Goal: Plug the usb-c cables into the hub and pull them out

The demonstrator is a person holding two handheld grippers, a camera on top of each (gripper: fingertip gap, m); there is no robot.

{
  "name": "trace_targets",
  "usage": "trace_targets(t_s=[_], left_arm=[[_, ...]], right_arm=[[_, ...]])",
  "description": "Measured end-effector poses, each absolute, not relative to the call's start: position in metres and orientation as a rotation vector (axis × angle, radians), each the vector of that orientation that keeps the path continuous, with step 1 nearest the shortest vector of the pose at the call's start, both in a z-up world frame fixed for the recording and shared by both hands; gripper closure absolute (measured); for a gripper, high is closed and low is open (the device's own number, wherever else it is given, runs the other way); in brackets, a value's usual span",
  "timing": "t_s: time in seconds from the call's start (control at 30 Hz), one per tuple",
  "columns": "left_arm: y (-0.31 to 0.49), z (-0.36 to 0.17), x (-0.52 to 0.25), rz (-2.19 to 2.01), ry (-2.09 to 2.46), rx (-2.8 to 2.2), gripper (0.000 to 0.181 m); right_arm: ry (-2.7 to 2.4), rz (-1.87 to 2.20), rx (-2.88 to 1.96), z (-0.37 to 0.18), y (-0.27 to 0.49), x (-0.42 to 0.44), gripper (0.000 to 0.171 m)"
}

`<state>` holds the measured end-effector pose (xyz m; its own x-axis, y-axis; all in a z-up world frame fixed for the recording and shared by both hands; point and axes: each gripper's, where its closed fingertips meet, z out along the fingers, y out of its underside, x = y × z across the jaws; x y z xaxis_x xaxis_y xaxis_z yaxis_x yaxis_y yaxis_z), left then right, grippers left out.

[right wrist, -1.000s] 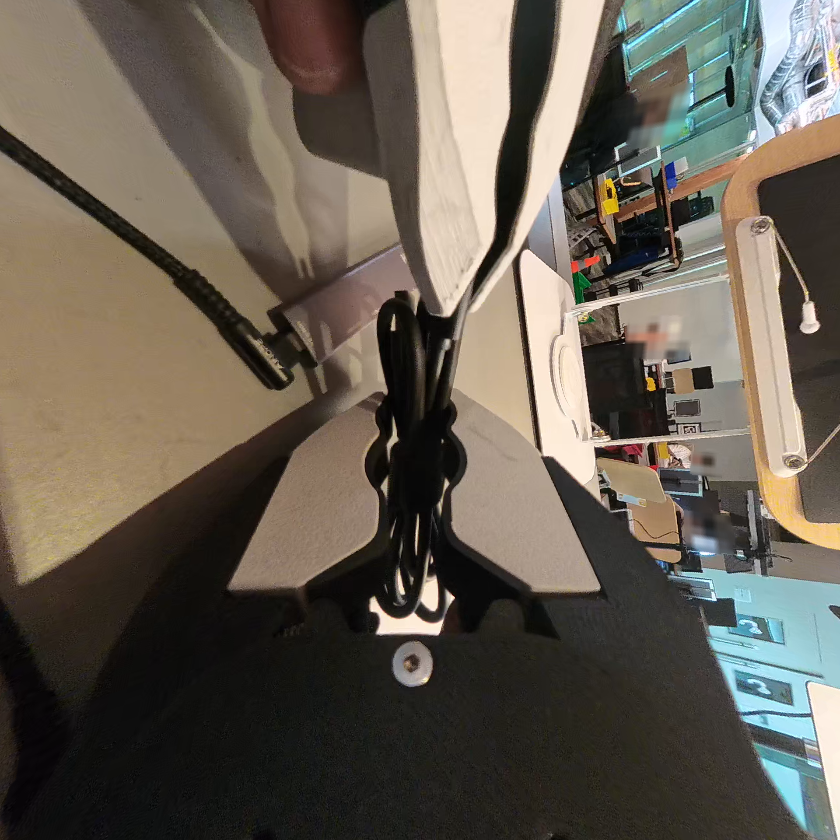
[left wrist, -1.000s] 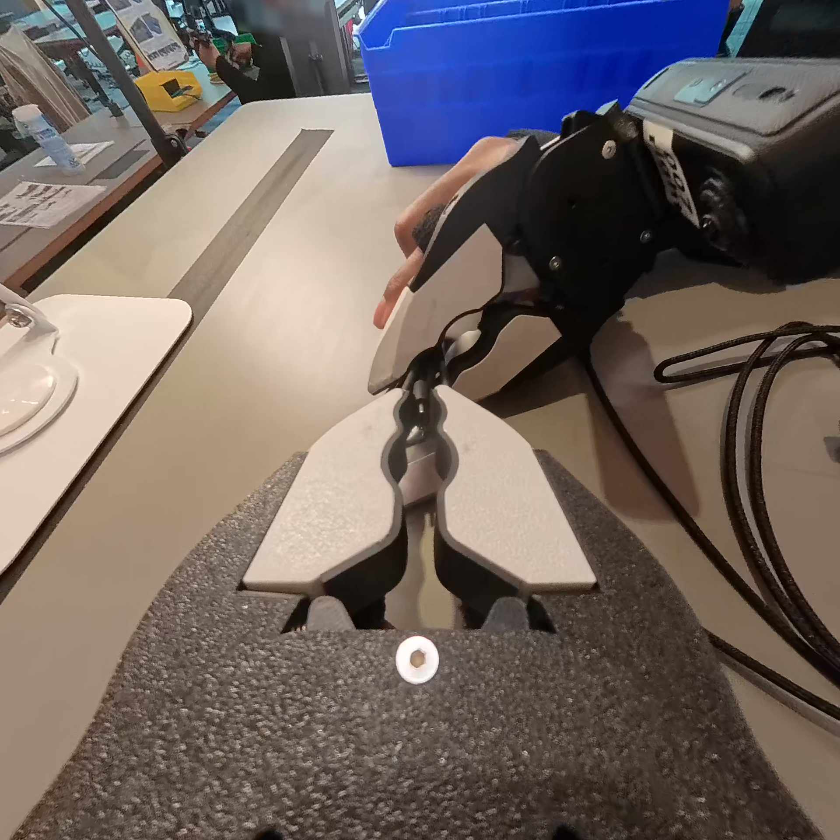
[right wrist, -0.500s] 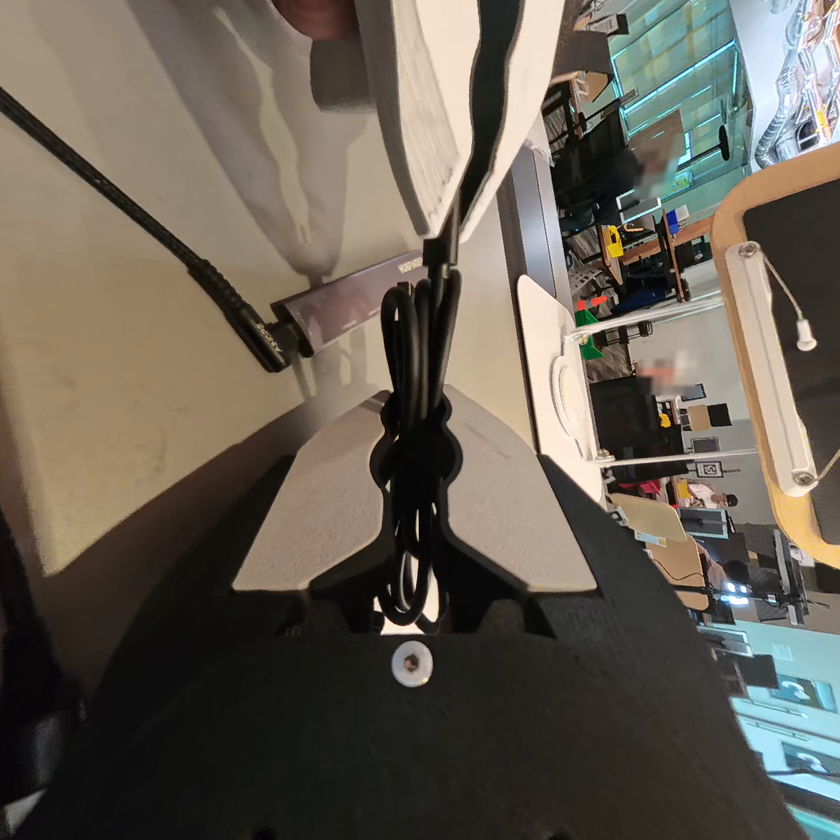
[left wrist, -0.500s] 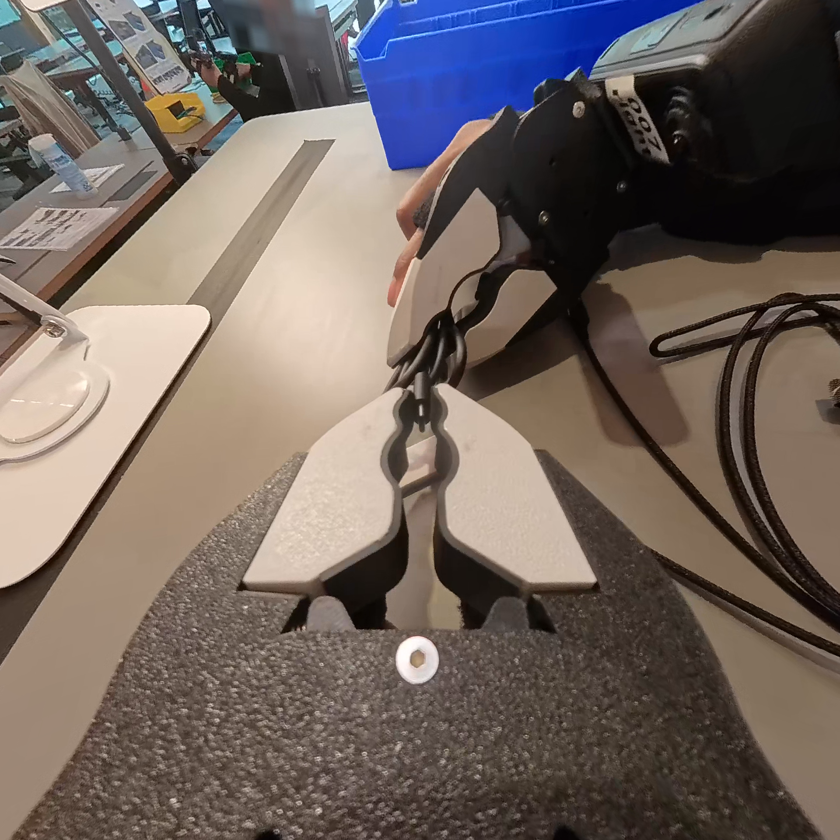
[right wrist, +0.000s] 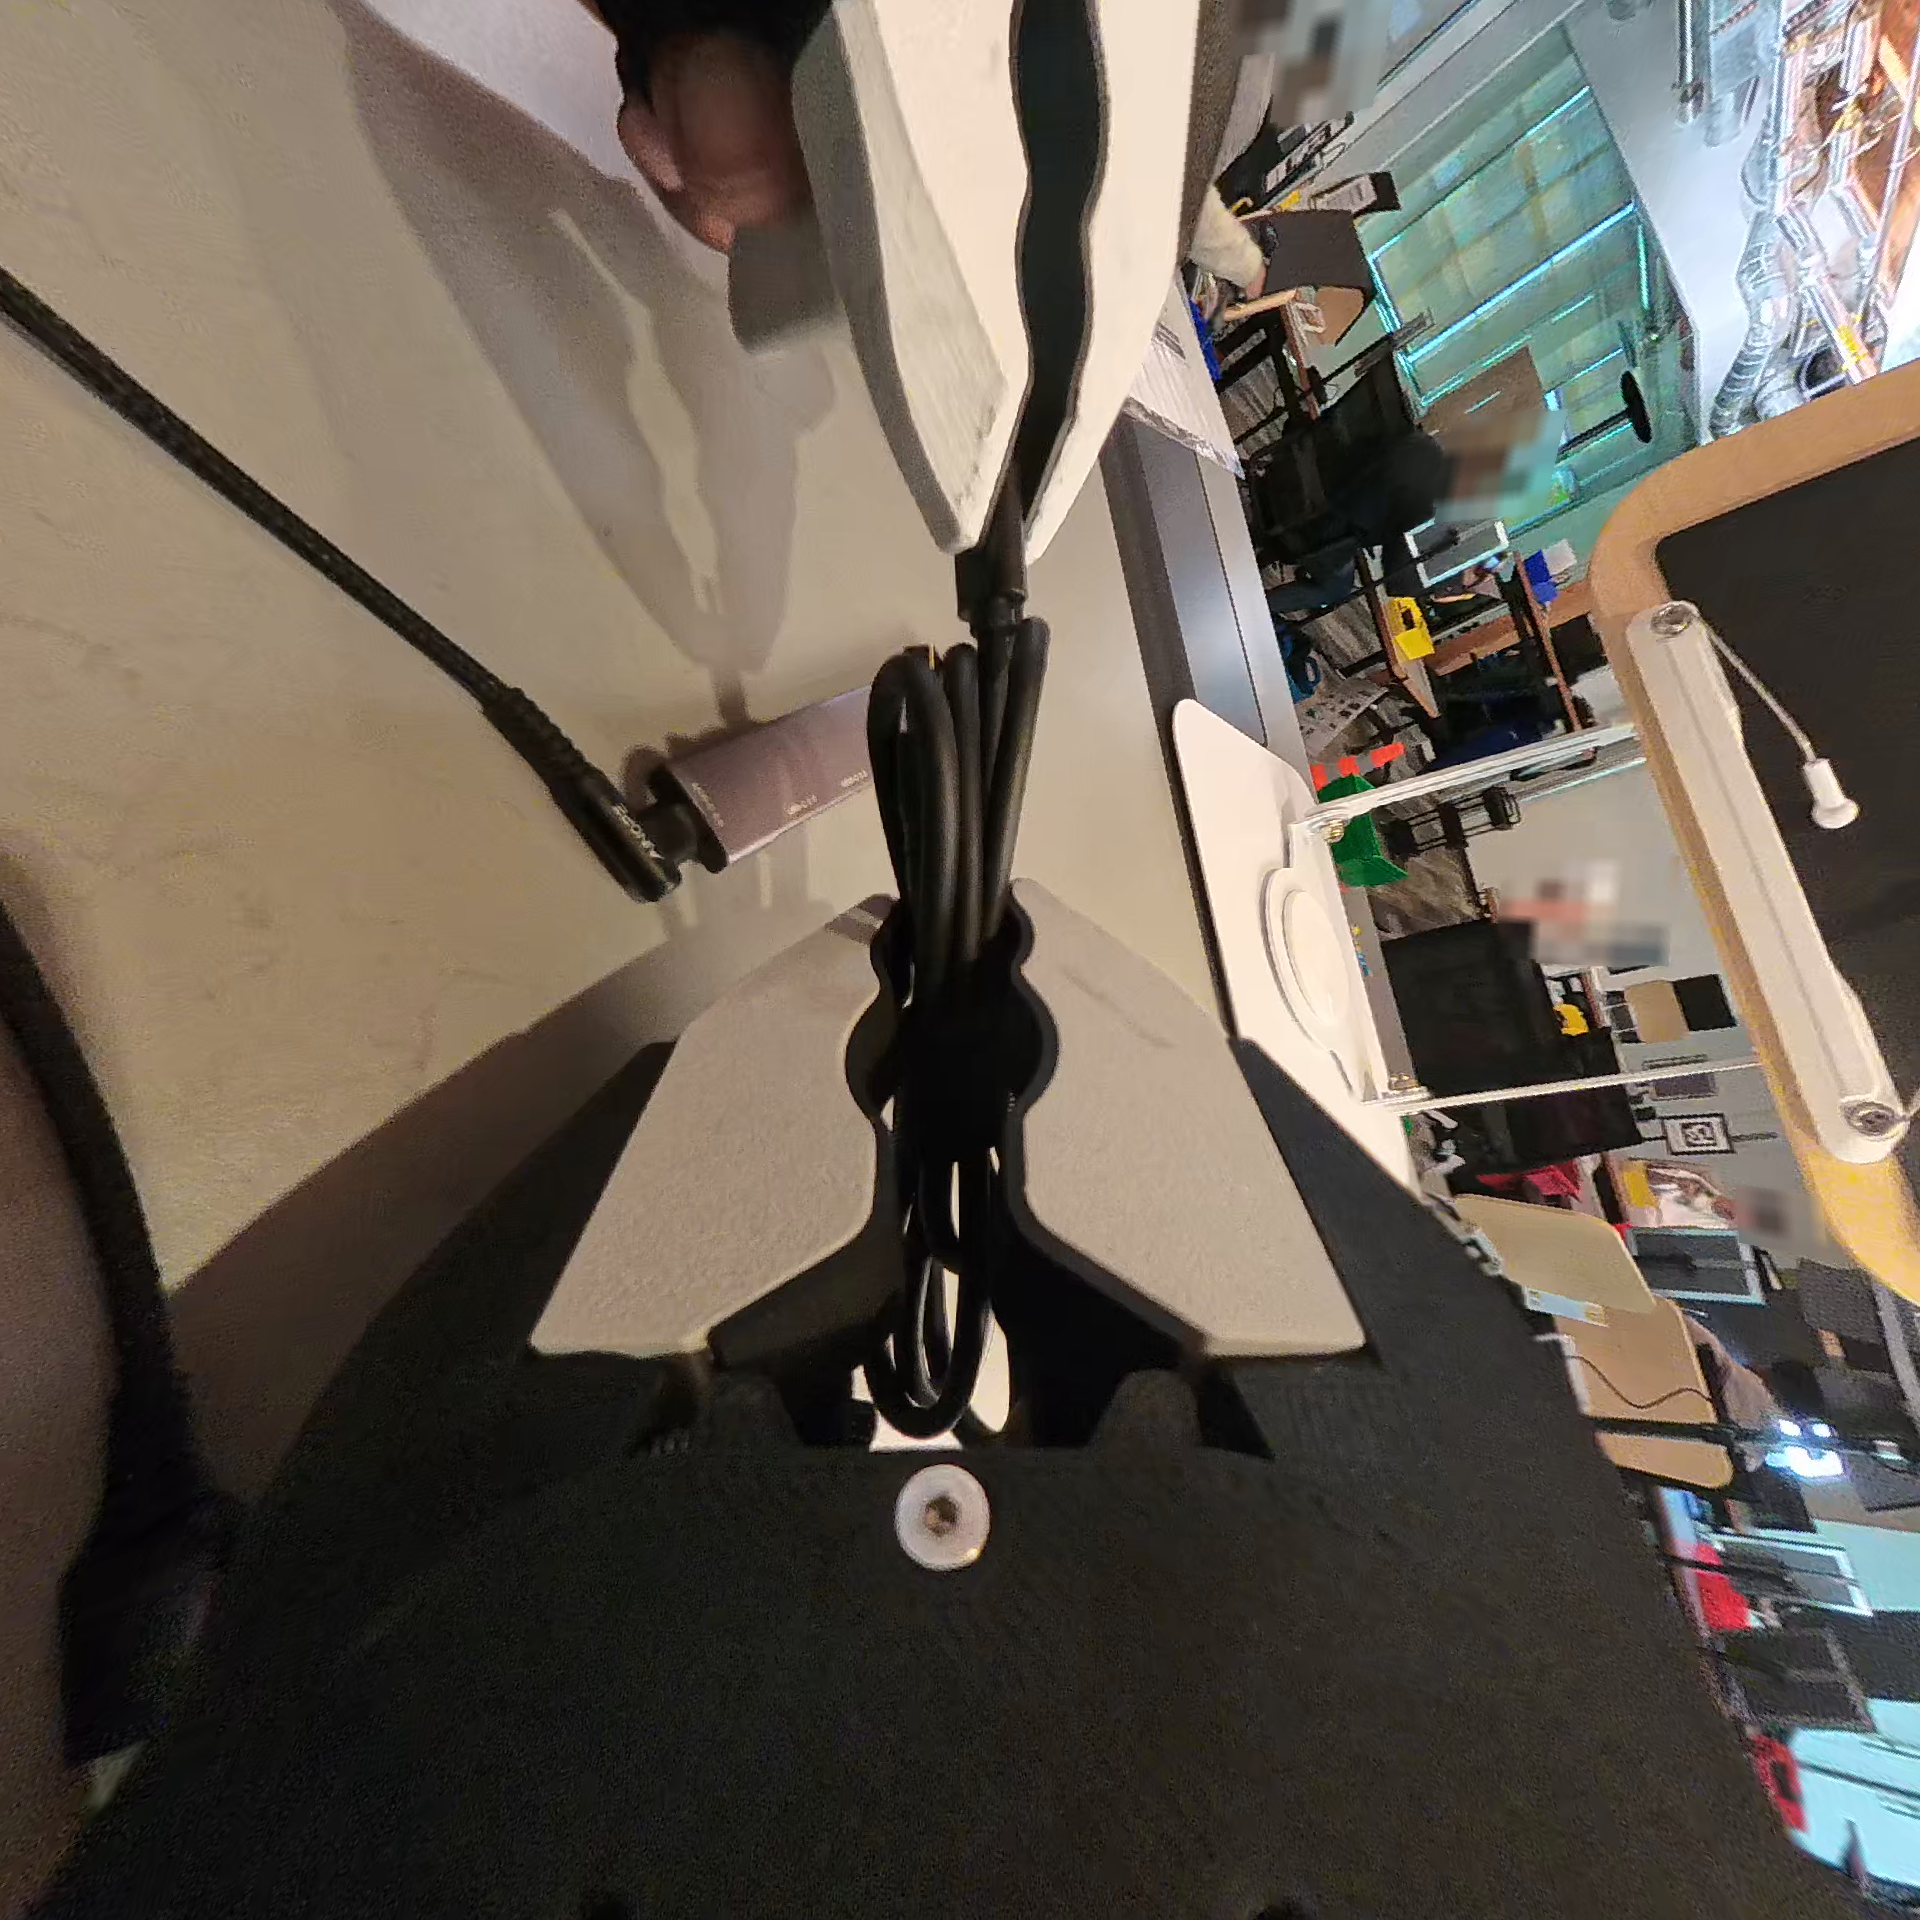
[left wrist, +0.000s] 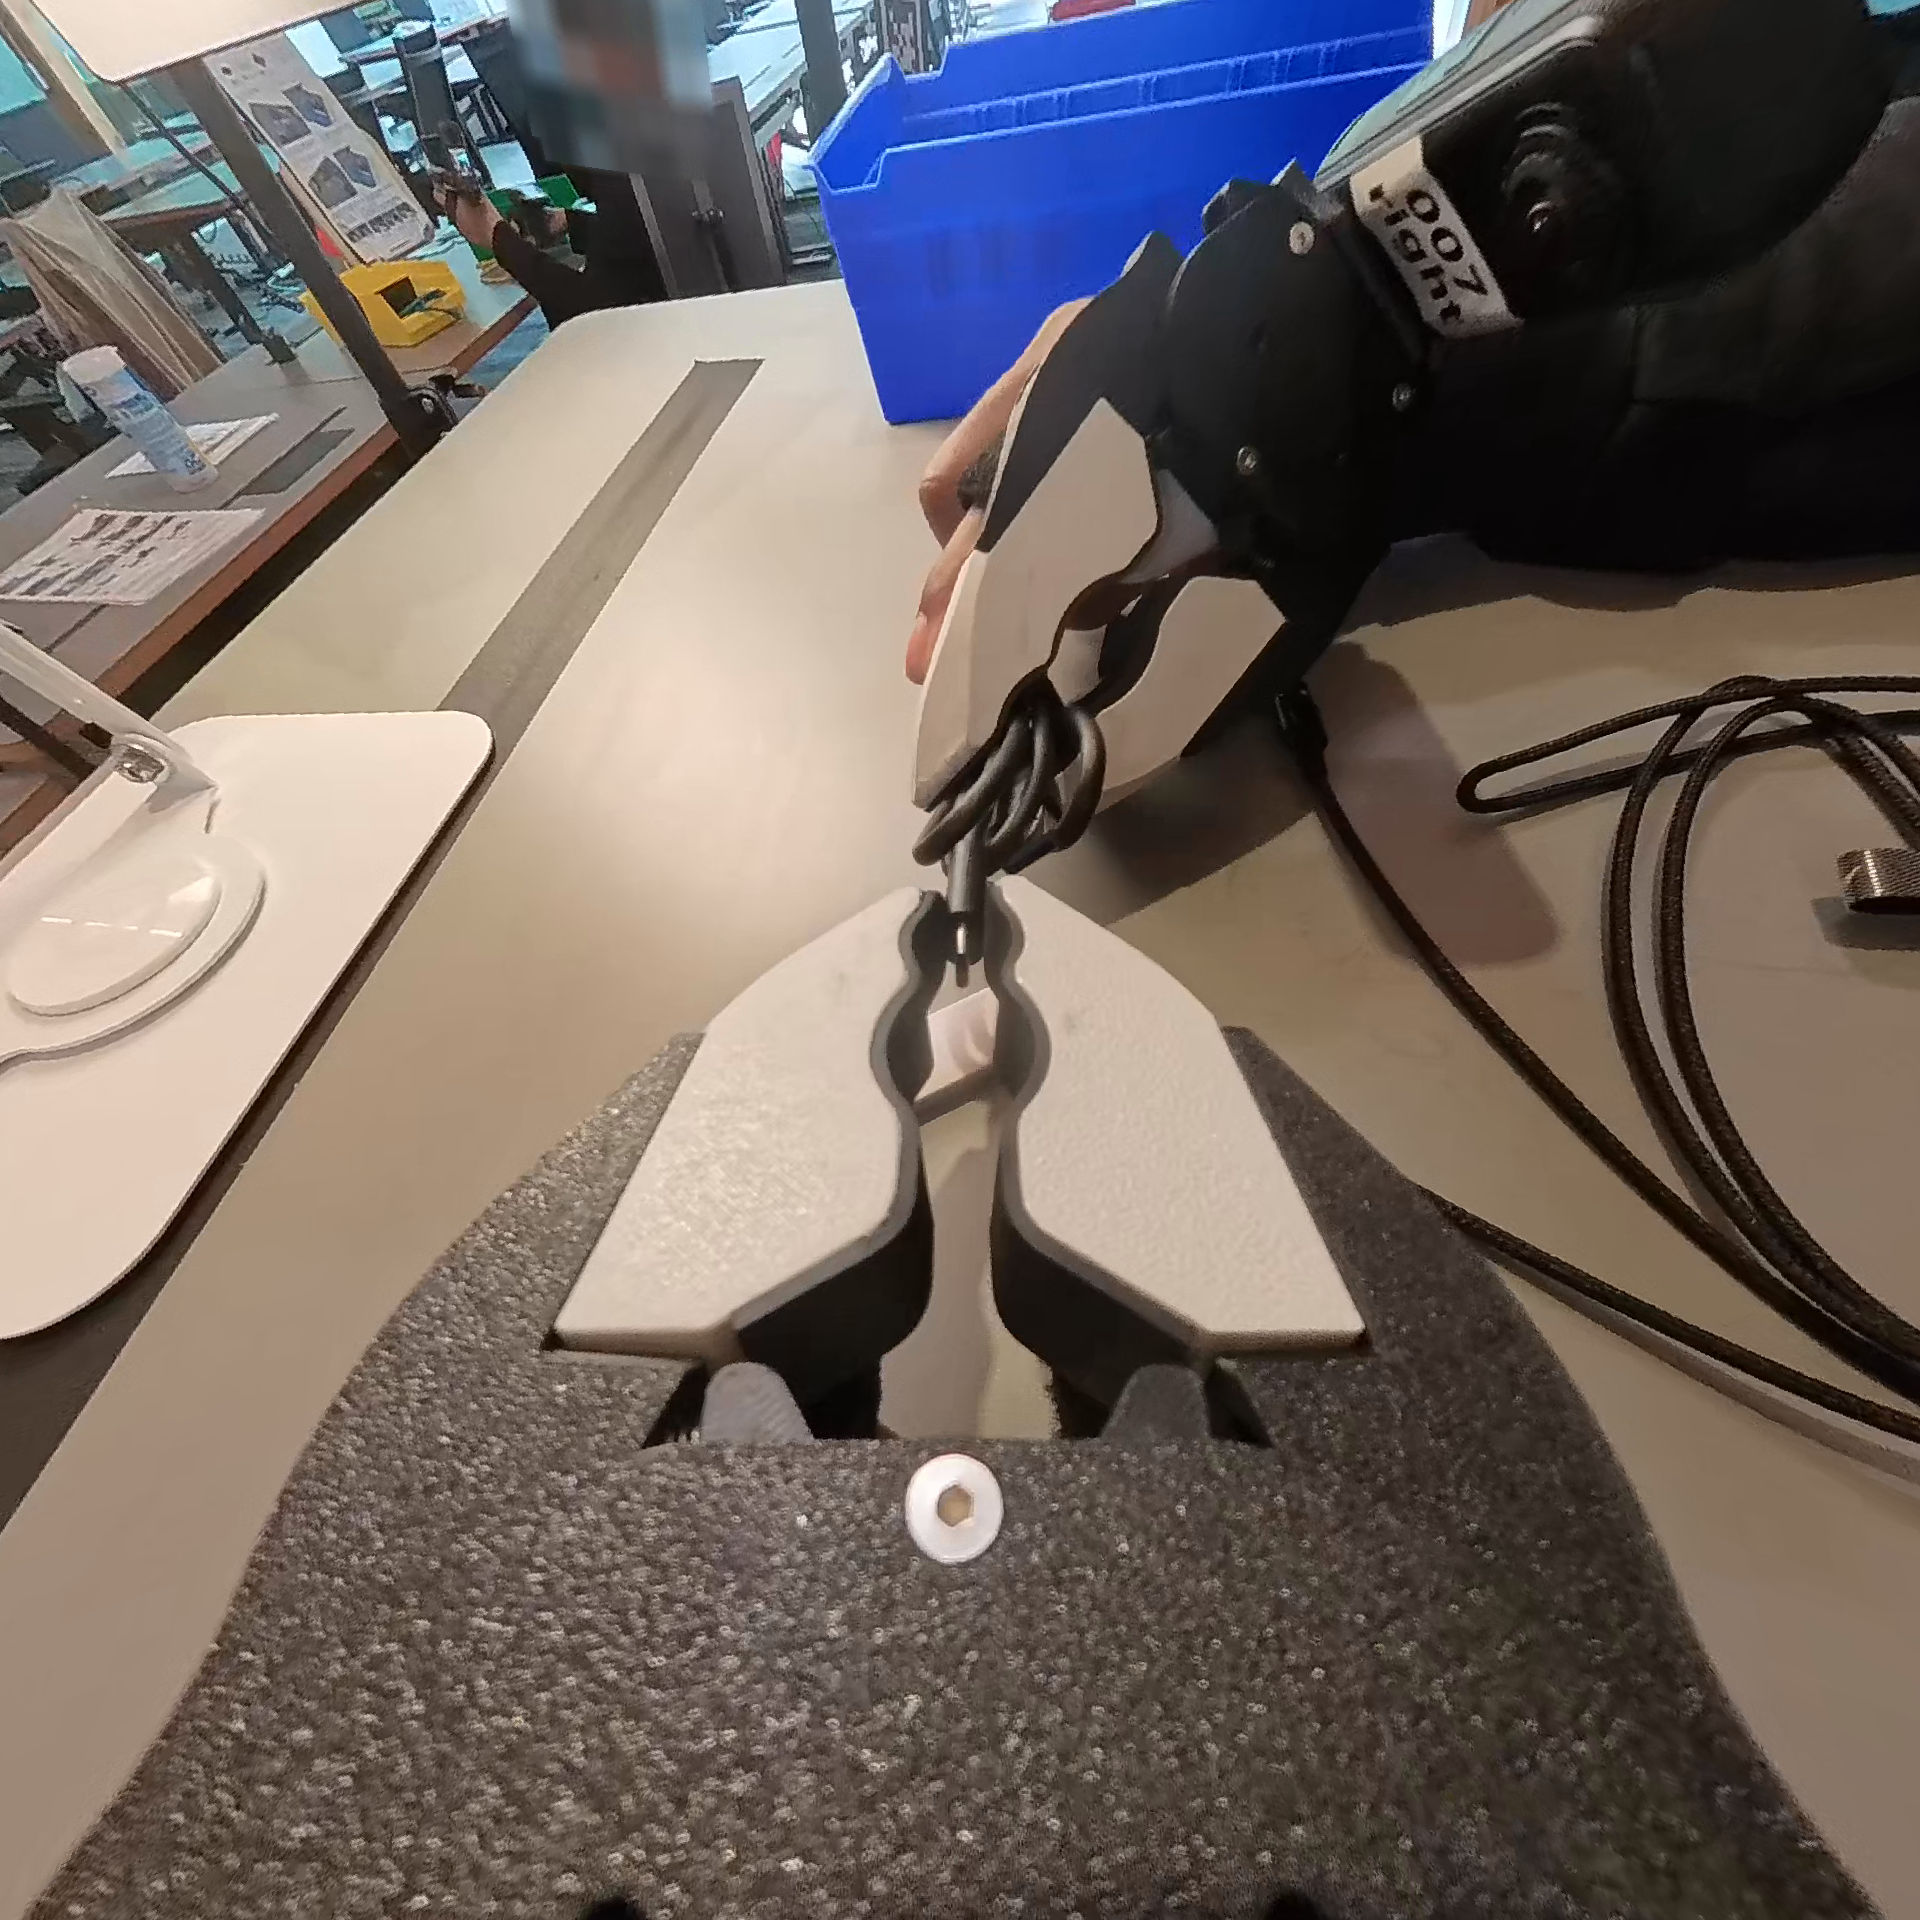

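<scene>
My left gripper (left wrist: 961, 904) is shut on the plug (left wrist: 964, 935) of a thin black usb-c cable. The grey hub (left wrist: 961, 1049) shows through the gap behind its fingertips. My right gripper (left wrist: 1023, 800) faces it at close range, shut on the coiled bundle of that same cable (left wrist: 1075, 748). In the right wrist view the bundle (right wrist: 956, 831) runs through my right gripper (right wrist: 956, 914) up to the left gripper (right wrist: 992, 530). The hub (right wrist: 769, 790) lies on the table below, apart from the plug. A braided black cable (right wrist: 416, 634) is plugged into the hub's end.
The braided cable lies in loose loops (left wrist: 1662, 935) on the table at right, with a grey strap (left wrist: 1881, 878) beside them. A blue bin (left wrist: 1039, 208) stands at the back. A white stand base (left wrist: 260, 883) sits at left. A person's fingers (left wrist: 951, 520) hold the right gripper. There is about 6 cm between the tips of the two grippers. The hub (right wrist: 769, 790) lies around 4 cm away from my right fingertips.
The two grippers have drawn apart, and more of the coiled cable now shows between them. My left gripper has moved farther from the hub. Both stay shut.
</scene>
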<state>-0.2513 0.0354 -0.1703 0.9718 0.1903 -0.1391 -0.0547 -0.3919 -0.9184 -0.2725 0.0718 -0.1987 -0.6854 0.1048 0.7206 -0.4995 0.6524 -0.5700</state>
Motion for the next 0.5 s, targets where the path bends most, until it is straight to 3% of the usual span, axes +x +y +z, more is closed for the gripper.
trace_targets(t_s=[0.17,0.37,0.5], left_arm=[[0.038,-0.173,-0.250,0.284,-0.073,-1.954,0.174],[0.039,-0.178,-0.251,0.334,-0.046,-1.986,0.174],[0.043,-0.177,-0.248,0.338,-0.018,-1.977,0.174]], right_arm=[[-2.158,1.028,0.273,-0.205,0.072,-0.272,0.154],[-2.243,1.024,0.258,-0.204,0.073,-0.267,0.123],[-2.210,1.098,0.278,-0.188,0.060,-0.257,0.121]])
